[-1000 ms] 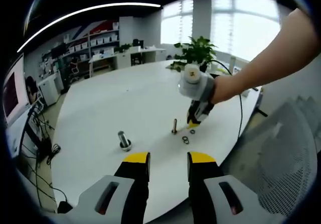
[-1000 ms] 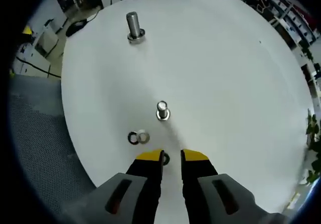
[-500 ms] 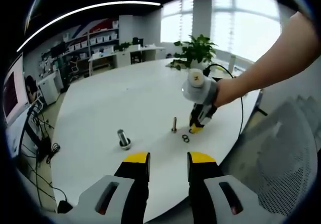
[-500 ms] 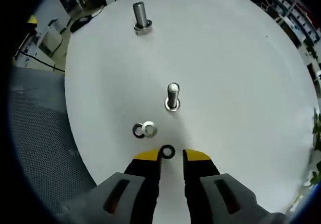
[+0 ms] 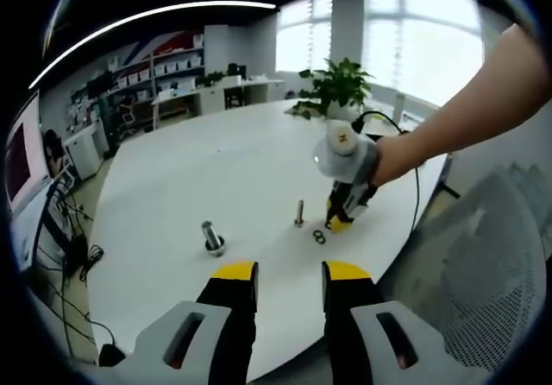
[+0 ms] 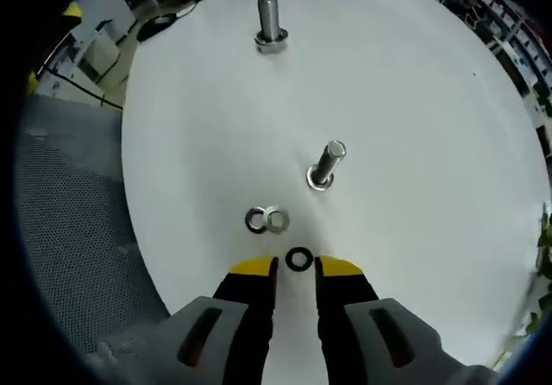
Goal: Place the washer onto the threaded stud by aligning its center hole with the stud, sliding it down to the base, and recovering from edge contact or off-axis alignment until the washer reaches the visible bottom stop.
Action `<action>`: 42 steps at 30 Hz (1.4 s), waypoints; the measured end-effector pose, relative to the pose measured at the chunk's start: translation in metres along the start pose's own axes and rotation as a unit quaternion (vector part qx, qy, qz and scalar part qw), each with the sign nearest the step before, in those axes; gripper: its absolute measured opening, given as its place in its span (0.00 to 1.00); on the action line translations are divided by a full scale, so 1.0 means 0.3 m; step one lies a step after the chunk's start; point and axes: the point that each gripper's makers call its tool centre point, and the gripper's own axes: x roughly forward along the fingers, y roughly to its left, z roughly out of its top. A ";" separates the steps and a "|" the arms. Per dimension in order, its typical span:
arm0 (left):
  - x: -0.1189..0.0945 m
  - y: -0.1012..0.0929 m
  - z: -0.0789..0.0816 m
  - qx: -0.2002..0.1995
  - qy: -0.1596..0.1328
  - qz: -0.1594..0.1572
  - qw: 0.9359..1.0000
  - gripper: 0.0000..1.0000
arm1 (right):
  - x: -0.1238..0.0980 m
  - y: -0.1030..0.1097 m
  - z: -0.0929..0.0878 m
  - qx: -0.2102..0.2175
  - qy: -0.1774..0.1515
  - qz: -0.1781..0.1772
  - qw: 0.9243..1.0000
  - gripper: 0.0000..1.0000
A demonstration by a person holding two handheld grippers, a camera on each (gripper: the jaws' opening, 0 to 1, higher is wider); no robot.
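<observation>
in the right gripper view, the right gripper (image 6: pixel 296 267) hangs low over the near edge of a round white table (image 6: pixel 414 126), its yellow-tipped jaws set narrowly apart. a dark washer (image 6: pixel 298 259) lies flat on the table right at the jaw tips, in the gap between them; whether the tips touch it cannot be told. just beyond it and slightly left, two more washers (image 6: pixel 266 221) lie side by side, touching, one darker and one brighter. farther on, a little to the right, the threaded stud (image 6: pixel 326 165) stands on its base, bare of any washer. a larger bolt (image 6: pixel 269 22) stands upright at the far side of the table.

in the left gripper view, the left gripper (image 5: pixel 290 272) is held back from the table's near edge, jaws apart with nothing between them. the right gripper (image 5: pixel 338 222), held in a person's hand (image 5: pixel 388 156), points down to the table just right of the stud (image 5: pixel 299 215), with the washers (image 5: pixel 319 237) beside its tip. the larger bolt (image 5: pixel 212 240) stands well to the left. a potted plant (image 5: pixel 335 89) sits at the far edge of the table.
</observation>
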 end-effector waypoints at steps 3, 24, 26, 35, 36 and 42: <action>0.001 0.000 -0.001 -0.001 0.000 0.000 1.000 0.27 | -0.001 -0.005 -0.005 -0.007 -0.010 0.002 1.000 0.19; 0.004 -0.003 -0.007 0.007 0.007 0.001 1.000 0.27 | 0.010 -0.003 0.014 -0.060 0.111 -0.043 0.991 0.15; 0.003 -0.002 -0.009 0.008 0.008 0.002 1.000 0.27 | 0.014 0.000 0.013 -0.052 0.111 -0.045 0.991 0.14; 0.001 0.000 -0.006 0.007 0.005 0.003 1.000 0.27 | -0.001 -0.014 -0.002 0.036 0.019 -0.022 0.999 0.13; 0.001 -0.001 -0.006 0.008 0.005 0.002 1.000 0.27 | 0.000 -0.012 -0.010 0.049 0.020 -0.019 0.998 0.13; 0.003 -0.006 -0.005 0.010 0.006 -0.002 1.000 0.27 | -0.048 -0.024 0.022 0.053 -0.011 -0.031 0.998 0.13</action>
